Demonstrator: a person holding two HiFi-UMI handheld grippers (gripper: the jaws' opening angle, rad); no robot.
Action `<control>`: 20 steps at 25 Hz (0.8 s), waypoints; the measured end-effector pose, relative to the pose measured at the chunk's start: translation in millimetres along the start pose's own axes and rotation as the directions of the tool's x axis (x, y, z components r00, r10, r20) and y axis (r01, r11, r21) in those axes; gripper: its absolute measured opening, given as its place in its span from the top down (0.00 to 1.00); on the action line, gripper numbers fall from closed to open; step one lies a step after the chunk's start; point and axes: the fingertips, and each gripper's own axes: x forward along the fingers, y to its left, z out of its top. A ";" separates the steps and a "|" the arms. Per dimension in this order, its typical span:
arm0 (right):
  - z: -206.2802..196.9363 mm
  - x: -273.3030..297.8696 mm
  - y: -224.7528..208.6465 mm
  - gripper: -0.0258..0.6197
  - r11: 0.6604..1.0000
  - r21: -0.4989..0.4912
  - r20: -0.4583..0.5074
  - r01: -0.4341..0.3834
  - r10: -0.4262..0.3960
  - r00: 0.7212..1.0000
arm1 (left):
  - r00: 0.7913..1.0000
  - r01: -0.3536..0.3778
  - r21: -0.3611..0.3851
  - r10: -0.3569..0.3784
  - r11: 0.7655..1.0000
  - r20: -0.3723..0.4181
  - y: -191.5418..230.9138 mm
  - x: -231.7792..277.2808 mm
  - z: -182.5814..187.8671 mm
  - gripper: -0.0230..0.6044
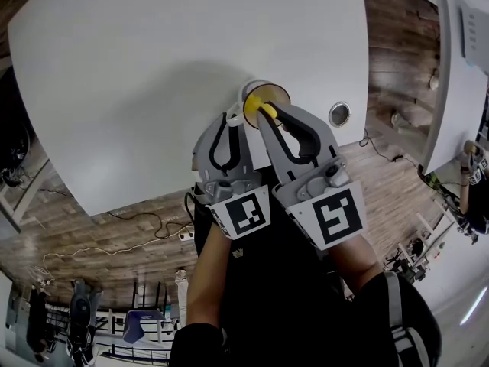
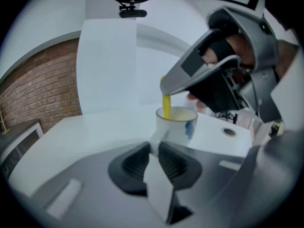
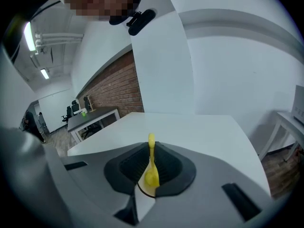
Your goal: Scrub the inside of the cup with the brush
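With the cup (image 2: 183, 127) at the table's (image 1: 153, 67) near edge, my left gripper (image 2: 154, 146) was clamped on its handle and my right gripper (image 3: 151, 151) pinched the brush (image 3: 152, 175), tip inside. Best, I judged, to brace the cup and sweep its wall.

Both grippers sit at the centre of the head view, side by side, pointing up the frame with their tips converging. The left gripper (image 1: 231, 121) has its jaws clamped on the handle of the cup (image 2: 176, 123). The right gripper (image 1: 265, 115), just beside it, pinches the yellow brush (image 3: 151, 167) by its handle. The left forearm (image 1: 208, 277) and the right forearm (image 1: 353, 260) run down from the grippers toward the lower centre, bare above dark sleeves.
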 end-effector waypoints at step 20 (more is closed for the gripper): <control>3.6 8.2 -3.4 0.91 0.999 -0.030 0.007 -0.016 0.016 1.000 | 1.000 0.005 0.013 -0.005 1.000 0.003 -1.4 -0.7 -2.7 0.87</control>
